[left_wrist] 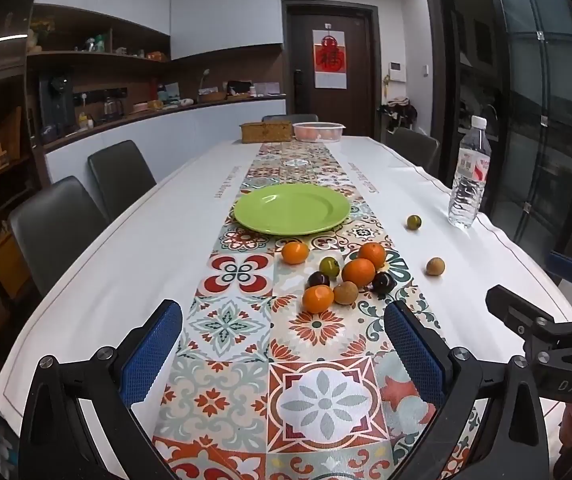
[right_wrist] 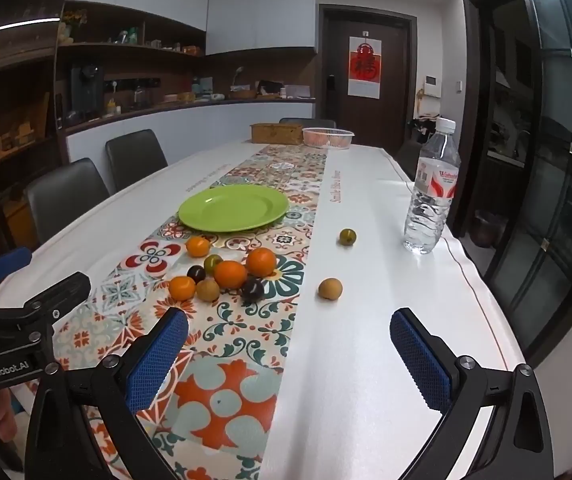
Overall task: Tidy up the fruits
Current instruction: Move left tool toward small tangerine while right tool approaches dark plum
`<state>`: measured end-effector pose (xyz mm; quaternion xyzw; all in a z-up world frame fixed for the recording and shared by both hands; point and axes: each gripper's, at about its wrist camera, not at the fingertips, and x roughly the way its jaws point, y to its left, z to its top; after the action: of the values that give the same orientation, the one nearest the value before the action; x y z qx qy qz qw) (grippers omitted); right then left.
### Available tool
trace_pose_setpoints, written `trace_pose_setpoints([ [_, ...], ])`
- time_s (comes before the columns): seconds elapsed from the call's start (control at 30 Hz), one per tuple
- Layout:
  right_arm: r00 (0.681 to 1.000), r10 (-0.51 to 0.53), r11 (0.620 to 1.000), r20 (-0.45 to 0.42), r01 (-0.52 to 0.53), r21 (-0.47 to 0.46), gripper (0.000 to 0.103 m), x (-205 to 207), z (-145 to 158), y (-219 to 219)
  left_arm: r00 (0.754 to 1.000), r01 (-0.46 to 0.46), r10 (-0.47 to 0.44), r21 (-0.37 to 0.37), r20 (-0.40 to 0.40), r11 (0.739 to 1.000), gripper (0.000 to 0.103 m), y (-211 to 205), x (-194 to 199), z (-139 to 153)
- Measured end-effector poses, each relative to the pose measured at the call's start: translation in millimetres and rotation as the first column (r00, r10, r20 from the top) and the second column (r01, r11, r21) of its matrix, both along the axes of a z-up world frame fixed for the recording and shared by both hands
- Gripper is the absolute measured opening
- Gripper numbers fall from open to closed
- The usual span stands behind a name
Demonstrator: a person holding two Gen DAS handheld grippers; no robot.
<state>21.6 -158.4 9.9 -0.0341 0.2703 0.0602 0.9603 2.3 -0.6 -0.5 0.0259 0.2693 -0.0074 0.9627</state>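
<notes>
The fruits point(left_wrist: 337, 276) are clustered on the patterned runner point(left_wrist: 246, 320) just short of the green plate point(left_wrist: 291, 208), ahead of both spread, empty grippers; the left gripper point(left_wrist: 284, 352) is judged nearer, the right gripper point(right_wrist: 289, 360) facing a stray longan point(right_wrist: 330, 289).

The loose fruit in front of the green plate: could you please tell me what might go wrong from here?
1. The clustered fruit touch; gripping one may nudge round neighbours into rolling.
2. The brown fruit and green fruit lie apart on smooth white cloth and could roll toward the table edge.
3. The water bottle nearby could be tipped.
</notes>
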Motion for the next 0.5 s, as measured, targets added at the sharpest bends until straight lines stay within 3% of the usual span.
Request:
trace_pose_setpoints([
  [0.37,0.998,0.062,0.997,-0.002,-0.062,-0.054,0.099,25.4,-11.6,10.9,0.999,0.047,-0.047,0.072,0.000,0.996,0.086,-5.0,24.8,-7.9],
  [0.5,0.996,0.089,0.993,-0.025,-0.091,-0.071,0.095,38.0,-17.4,16.6,0.997,0.065,-0.062,0.088,-0.035,0.994,0.081,-3.3,34.7,-12.8],
])
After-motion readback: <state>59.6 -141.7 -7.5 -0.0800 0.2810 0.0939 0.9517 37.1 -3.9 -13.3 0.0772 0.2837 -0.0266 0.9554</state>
